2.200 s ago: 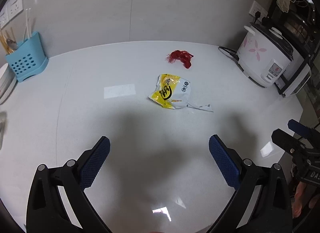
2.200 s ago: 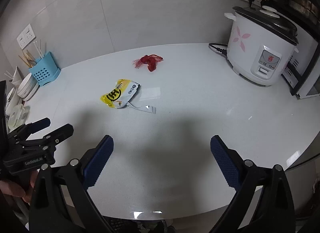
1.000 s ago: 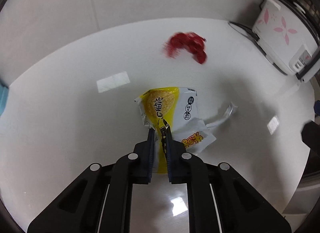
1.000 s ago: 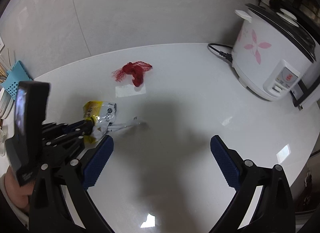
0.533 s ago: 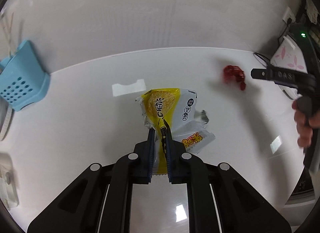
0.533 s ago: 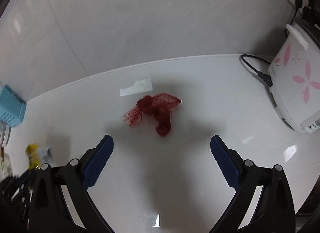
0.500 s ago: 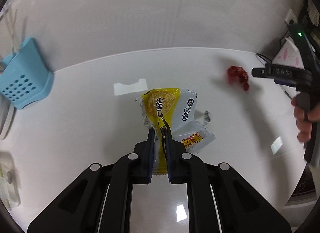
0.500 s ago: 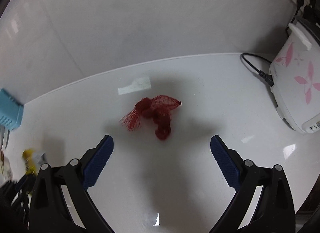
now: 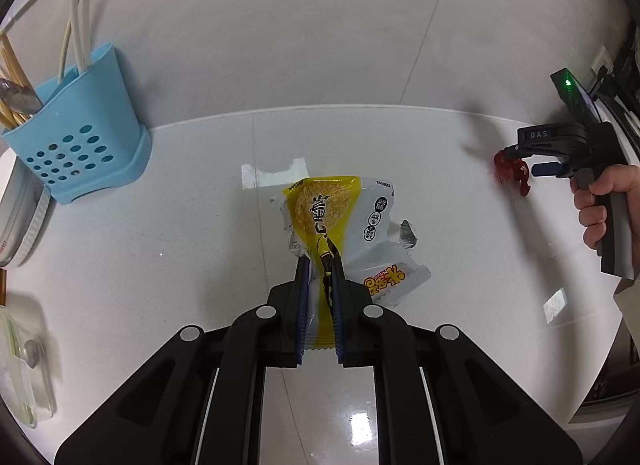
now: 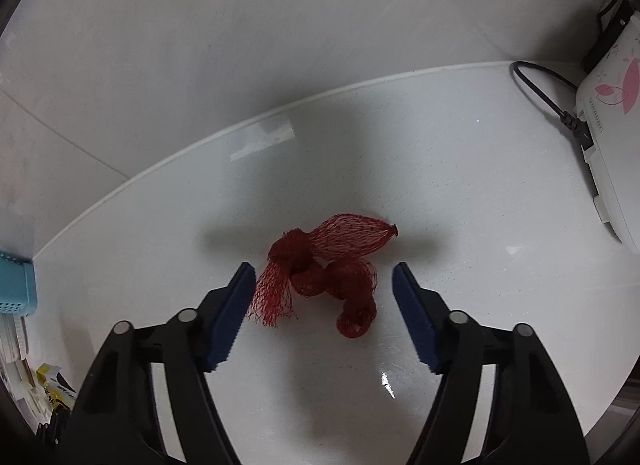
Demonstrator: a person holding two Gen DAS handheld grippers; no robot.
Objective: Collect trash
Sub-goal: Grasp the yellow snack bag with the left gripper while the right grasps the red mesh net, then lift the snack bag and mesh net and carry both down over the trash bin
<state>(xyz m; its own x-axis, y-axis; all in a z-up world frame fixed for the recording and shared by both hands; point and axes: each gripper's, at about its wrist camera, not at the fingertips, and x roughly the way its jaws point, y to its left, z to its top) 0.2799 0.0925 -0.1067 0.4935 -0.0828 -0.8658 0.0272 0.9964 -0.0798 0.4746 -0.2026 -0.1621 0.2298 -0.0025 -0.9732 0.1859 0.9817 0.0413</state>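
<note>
Two risks, bigger first: my right gripper point(image 10: 324, 305) has just been narrowing its jaws around the red mesh net point(image 10: 326, 269) on the white surface point(image 10: 460, 193), pads seemingly clear of it, so the springy net could squirt sideways or snag by a few threads. My left gripper point(image 9: 319, 301), jaws pinching the yellow snack wrapper point(image 9: 344, 225), may lose that slick foil.

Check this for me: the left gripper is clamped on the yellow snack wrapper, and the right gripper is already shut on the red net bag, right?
Not quite. The left gripper is clamped on the wrapper, but the right gripper is not shut on the net bag. Its jaws have just been closing and stand either side of the bag, the pads not yet pressing it, as the right wrist view shows.
</note>
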